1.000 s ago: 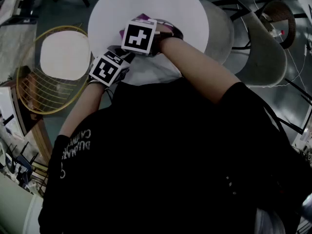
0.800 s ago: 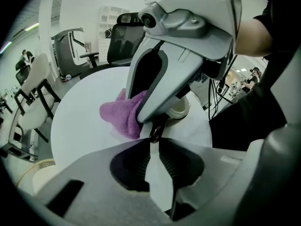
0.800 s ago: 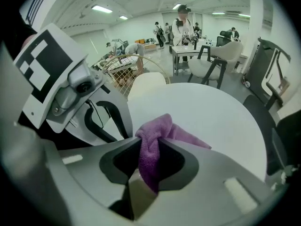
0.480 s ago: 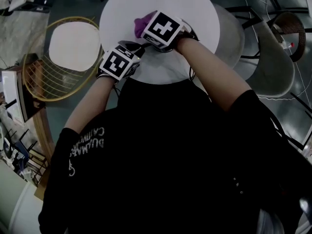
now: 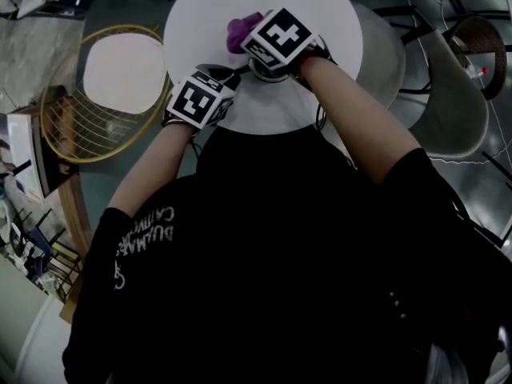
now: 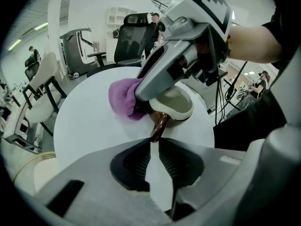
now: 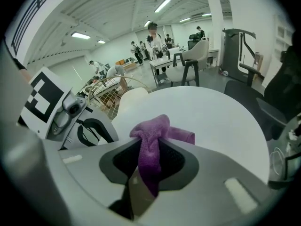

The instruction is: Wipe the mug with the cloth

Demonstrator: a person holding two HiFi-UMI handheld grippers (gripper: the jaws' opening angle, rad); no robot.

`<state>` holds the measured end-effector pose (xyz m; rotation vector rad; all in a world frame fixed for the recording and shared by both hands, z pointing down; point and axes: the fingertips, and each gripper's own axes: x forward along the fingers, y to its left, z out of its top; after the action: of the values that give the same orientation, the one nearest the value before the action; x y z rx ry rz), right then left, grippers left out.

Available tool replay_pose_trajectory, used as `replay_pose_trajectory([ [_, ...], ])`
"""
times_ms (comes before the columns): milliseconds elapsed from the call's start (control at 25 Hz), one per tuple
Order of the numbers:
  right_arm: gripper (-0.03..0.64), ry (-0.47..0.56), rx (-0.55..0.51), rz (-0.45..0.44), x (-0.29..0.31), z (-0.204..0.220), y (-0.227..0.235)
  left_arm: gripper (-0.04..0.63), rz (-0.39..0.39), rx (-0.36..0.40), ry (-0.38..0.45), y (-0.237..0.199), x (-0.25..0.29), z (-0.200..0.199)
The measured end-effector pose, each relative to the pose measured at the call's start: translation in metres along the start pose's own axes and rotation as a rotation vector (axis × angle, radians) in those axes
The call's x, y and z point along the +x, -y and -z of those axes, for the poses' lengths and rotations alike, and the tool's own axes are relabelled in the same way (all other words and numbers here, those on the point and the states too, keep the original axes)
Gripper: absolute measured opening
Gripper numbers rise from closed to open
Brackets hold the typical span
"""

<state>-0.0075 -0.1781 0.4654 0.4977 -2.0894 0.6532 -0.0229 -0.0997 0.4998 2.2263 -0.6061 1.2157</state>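
A mug (image 6: 176,102) with a cream inside and a brown handle (image 6: 160,124) stands on the round white table (image 6: 89,126). My left gripper (image 6: 154,142) is shut on that handle, which sticks out between the jaw tips. My right gripper (image 7: 150,142) is shut on a purple cloth (image 7: 153,145). In the left gripper view it reaches down from above and presses the cloth (image 6: 124,98) against the mug's far left side. In the head view the cloth (image 5: 240,30) shows beside the right gripper's marker cube (image 5: 280,38), which hides the mug. The left cube (image 5: 196,102) sits nearer the table's front edge.
A yellow wire chair with a white cushion (image 5: 120,78) stands left of the table (image 5: 336,22). Grey chairs (image 5: 448,94) stand to its right. A black office chair (image 6: 136,36) is beyond the table, and several people stand far off in the room.
My right gripper has shifted right and a little farther across the table with the cloth, and its marker cube has rolled. The left gripper has stayed on the handle.
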Motion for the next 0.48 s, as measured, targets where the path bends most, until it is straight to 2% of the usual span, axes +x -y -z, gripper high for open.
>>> replay_pose_trajectory([
  [240,0.104,0.029,0.049,0.032,-0.010,0.007,0.019,0.056,-0.025,-0.030,0.000,0.001,0.001,-0.002],
  [480,0.104,0.097,0.173,-0.001,-0.016,0.016,0.028,0.044,-0.057,-0.110,0.003,-0.002,0.000,0.003],
])
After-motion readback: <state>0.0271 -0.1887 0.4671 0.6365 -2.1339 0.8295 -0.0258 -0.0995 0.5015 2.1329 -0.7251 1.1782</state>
